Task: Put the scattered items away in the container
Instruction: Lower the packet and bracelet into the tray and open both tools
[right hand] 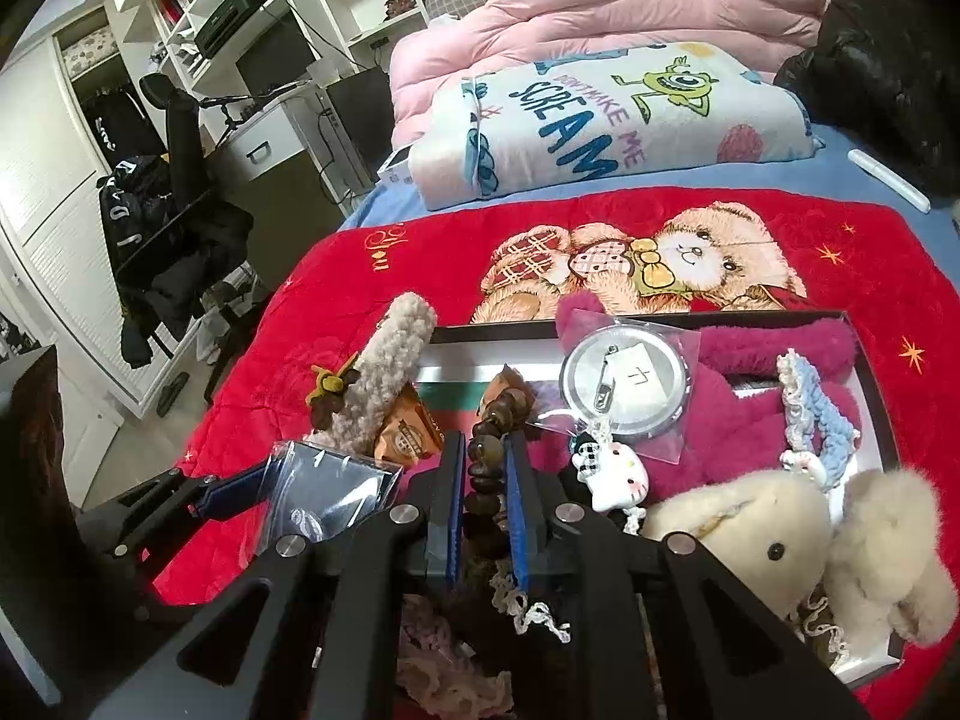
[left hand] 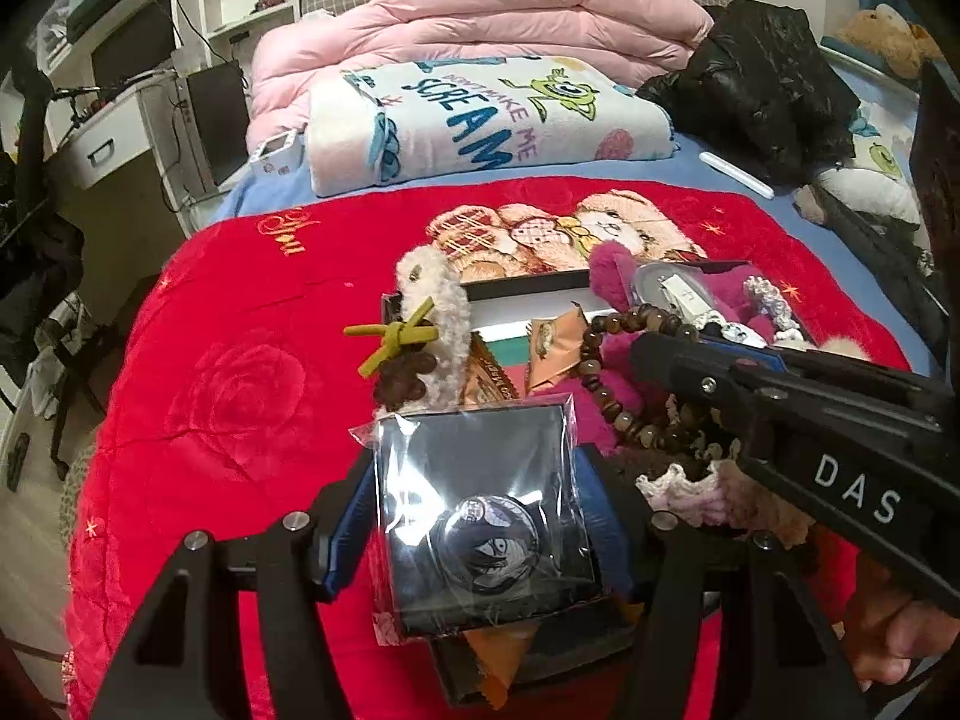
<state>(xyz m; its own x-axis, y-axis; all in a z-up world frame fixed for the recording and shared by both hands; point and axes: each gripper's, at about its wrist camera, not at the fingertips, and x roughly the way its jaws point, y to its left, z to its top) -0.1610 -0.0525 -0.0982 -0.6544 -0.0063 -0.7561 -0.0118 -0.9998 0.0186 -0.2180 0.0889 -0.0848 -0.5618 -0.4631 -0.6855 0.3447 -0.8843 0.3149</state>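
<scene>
Two grippers were over the black tray on the red blanket covering the bed. Left gripper had its jaws about half open, clamped on a clear-sleeved badge packet at the tray's near left edge. Right gripper had jaws nearly closed, pinching a brown bead bracelet over the tray's middle. Already inside the tray: magenta plush, round pin badge, cream plush rabbit, Hello Kitty charm. Cream fuzzy hairband lay across the tray's left rim.
</scene>
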